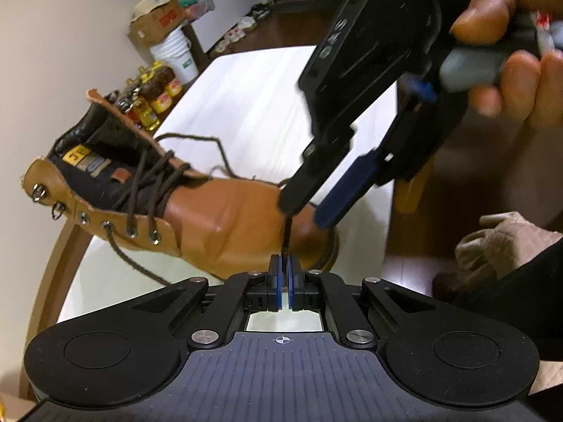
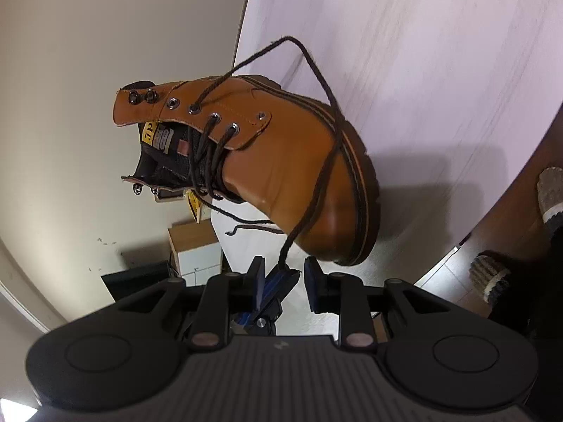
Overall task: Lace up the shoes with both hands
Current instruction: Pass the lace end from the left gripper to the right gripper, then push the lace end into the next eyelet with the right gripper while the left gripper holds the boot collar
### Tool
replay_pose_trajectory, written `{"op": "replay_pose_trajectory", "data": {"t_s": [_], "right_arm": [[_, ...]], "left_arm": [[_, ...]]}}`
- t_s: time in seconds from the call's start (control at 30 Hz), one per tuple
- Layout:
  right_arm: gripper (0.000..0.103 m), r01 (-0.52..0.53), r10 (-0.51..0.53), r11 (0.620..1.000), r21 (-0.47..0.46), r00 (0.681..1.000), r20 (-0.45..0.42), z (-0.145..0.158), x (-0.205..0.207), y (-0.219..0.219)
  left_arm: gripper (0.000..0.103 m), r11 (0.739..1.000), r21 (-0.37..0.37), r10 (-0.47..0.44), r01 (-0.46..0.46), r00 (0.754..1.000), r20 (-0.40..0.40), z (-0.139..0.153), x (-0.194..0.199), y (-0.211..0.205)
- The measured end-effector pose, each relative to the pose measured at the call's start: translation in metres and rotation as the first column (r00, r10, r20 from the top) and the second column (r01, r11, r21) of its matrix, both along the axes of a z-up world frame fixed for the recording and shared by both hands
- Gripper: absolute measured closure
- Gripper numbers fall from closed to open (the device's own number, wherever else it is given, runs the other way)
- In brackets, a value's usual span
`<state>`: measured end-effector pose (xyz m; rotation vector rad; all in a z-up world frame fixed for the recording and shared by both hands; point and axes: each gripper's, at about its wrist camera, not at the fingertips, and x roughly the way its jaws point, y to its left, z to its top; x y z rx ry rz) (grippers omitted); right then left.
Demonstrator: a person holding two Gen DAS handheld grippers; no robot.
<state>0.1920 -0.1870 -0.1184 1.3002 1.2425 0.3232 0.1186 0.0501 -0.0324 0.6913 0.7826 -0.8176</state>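
A tan leather boot (image 1: 228,218) (image 2: 292,161) lies on the white table (image 1: 246,105), its lower eyelets threaded with dark brown lace. My left gripper (image 1: 283,267) is shut on one lace end (image 1: 286,232), which runs up over the toe (image 2: 316,183). My right gripper (image 2: 285,268) stands open with its fingers (image 2: 311,277) on either side of the left gripper's blue tips (image 2: 281,279) and the pinched lace. In the left wrist view the right gripper (image 1: 308,212) hangs over the toe. The other lace end (image 1: 140,263) lies loose on the table.
A person's hand (image 1: 510,35) holds the right gripper, and a quilted sleeve (image 1: 503,246) sits at the right. Beyond the table's far edge stand bottles (image 1: 158,98), a white bucket (image 1: 176,56) and a cardboard box (image 1: 158,21). Slippered feet (image 2: 552,193) show on the dark floor.
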Motion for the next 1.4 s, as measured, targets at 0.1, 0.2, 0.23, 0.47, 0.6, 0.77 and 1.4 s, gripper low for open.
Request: {"op": "replay_pose_trajectory", "data": {"t_s": [0.1,0.2,0.23,0.47,0.6,0.77,1.4], "right_arm": [[0.076,0.003,-0.003,1.0,-0.012,1.0,0.007,0.001,0.001,0.006],[0.088,-0.004,0.006,0.999,-0.042,1.0,0.028,0.005,0.001,0.008],[0.098,0.0,0.002,0.999,-0.051,0.999,0.047,0.007,0.001,0.009],[0.099,0.05,-0.036,0.994,-0.1,0.99,0.134,0.031,-0.001,0.008],[0.099,0.149,-0.134,0.986,-0.081,0.976,0.172,0.047,-0.005,0.007],[0.099,0.258,-0.237,0.964,-0.058,0.94,0.244,0.067,-0.002,0.008],[0.099,0.398,-0.386,0.917,0.016,0.878,0.283,0.058,0.022,-0.008]], "left_arm": [[0.1,1.0,-0.02,-0.005,0.005,1.0,0.001,0.004,-0.001,-0.002],[0.1,0.999,-0.043,-0.007,0.007,1.0,-0.003,0.008,0.001,-0.001],[0.1,0.999,-0.05,-0.008,0.008,1.0,-0.003,0.009,0.001,0.0],[0.1,0.997,-0.077,-0.013,0.013,1.0,0.002,0.024,0.005,0.019],[0.099,0.997,-0.063,-0.042,0.043,0.999,0.021,0.041,0.016,0.045],[0.095,0.994,-0.07,-0.086,0.089,0.995,0.041,0.081,0.049,0.07],[0.071,0.978,-0.01,-0.197,0.209,0.9,-0.388,0.09,0.265,0.017]]}}
